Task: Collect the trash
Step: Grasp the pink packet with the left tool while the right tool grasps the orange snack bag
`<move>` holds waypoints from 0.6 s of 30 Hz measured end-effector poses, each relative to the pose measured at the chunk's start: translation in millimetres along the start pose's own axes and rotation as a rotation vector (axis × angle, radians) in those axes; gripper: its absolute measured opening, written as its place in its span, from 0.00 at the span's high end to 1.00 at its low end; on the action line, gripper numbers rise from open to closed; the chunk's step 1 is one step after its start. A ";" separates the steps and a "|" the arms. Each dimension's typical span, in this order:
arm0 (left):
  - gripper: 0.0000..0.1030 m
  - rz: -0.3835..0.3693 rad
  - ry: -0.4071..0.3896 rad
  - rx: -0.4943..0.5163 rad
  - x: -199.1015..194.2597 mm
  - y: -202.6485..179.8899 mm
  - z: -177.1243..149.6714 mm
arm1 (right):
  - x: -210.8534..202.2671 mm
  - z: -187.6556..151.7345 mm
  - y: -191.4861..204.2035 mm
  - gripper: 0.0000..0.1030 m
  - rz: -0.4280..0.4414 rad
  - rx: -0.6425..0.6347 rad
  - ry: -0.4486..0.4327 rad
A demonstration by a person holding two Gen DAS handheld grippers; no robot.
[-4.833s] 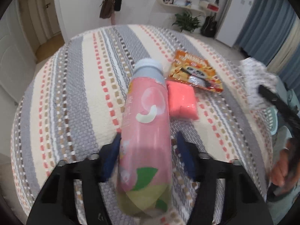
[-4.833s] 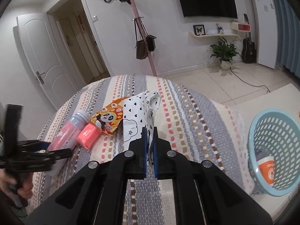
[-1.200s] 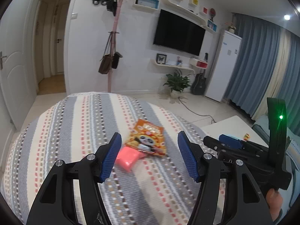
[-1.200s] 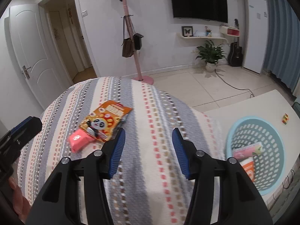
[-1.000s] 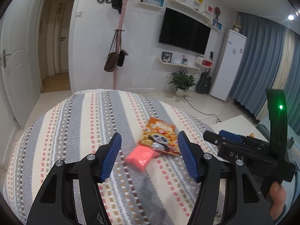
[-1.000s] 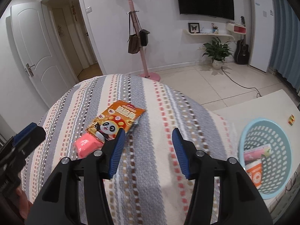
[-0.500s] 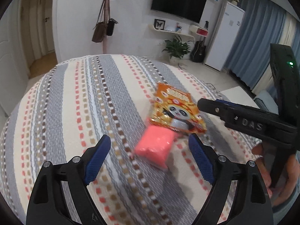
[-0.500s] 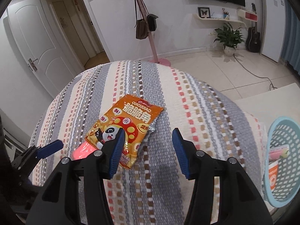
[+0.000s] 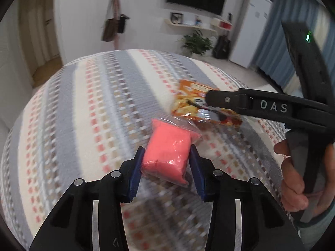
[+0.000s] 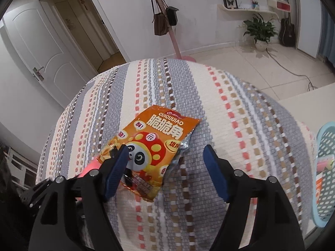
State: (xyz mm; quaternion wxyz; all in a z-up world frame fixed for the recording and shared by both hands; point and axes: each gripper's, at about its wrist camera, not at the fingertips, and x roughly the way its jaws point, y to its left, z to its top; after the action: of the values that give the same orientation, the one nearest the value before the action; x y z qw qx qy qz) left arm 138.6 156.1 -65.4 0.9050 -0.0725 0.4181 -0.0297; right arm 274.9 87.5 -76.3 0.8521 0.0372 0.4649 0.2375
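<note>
A pink packet in clear wrap [image 9: 168, 148] lies on the striped bed cover. My left gripper [image 9: 166, 156] is closed on its near end, both blue pads against its sides. An orange panda snack bag [image 10: 155, 146] lies beside it; it also shows in the left wrist view [image 9: 194, 98], partly behind my right gripper's body. My right gripper [image 10: 165, 152] is open, low over the bag's near right part, its left finger [image 10: 117, 163] over the bag and its right finger on bare cover. Only a sliver of the pink packet [image 10: 91, 167] shows in the right wrist view.
A light blue perforated basket [image 10: 326, 167] stands off the bed's right edge, holding a pink item and an orange-and-white one. The striped cover [image 10: 230, 115] slopes away on all sides. A coat stand with bags, a door and a plant stand by the far wall.
My left gripper moved down onto the pink packet and closed on it. My right gripper came down and forward over the snack bag, still open.
</note>
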 end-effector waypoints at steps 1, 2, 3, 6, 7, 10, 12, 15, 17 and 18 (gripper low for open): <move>0.60 0.004 -0.013 -0.029 -4.8 8.9 -2.0 | 2.5 0.4 0.9 0.24 0.000 0.011 0.006; 0.60 0.016 -0.027 -0.056 -8.4 18.7 -2.3 | 5.2 2.5 1.4 0.20 0.003 0.027 0.016; 0.60 0.030 -0.039 -0.072 -11.0 23.6 -2.6 | 9.4 2.6 1.9 0.19 0.024 0.056 0.032; 0.60 0.055 -0.092 -0.141 -20.0 43.7 -3.9 | 15.0 6.1 8.8 0.14 0.020 0.091 0.033; 0.60 0.042 -0.103 -0.169 -21.5 49.1 -3.8 | 18.3 7.5 14.1 0.12 0.007 0.095 0.037; 0.60 0.023 -0.125 -0.232 -21.8 62.6 -7.5 | 25.9 10.3 30.0 0.11 -0.051 0.081 0.026; 0.60 0.028 -0.121 -0.254 -19.9 65.9 -10.4 | 31.6 11.1 42.0 0.10 -0.107 0.043 0.017; 0.60 0.019 -0.117 -0.304 -20.0 72.1 -16.0 | 36.9 5.1 52.2 0.09 -0.191 0.003 -0.006; 0.60 0.020 -0.130 -0.318 -23.8 74.5 -18.4 | 38.6 2.3 56.3 0.09 -0.219 -0.015 -0.022; 0.60 0.023 -0.136 -0.320 -24.9 74.5 -18.6 | 39.8 0.1 59.3 0.09 -0.242 -0.034 -0.031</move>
State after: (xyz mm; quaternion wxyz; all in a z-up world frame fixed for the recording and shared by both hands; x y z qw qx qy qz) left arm 107.8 230.6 -70.2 0.9083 -0.2129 0.3562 0.0526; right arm 271.2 157.5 -90.3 0.8821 -0.0301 0.4488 0.1402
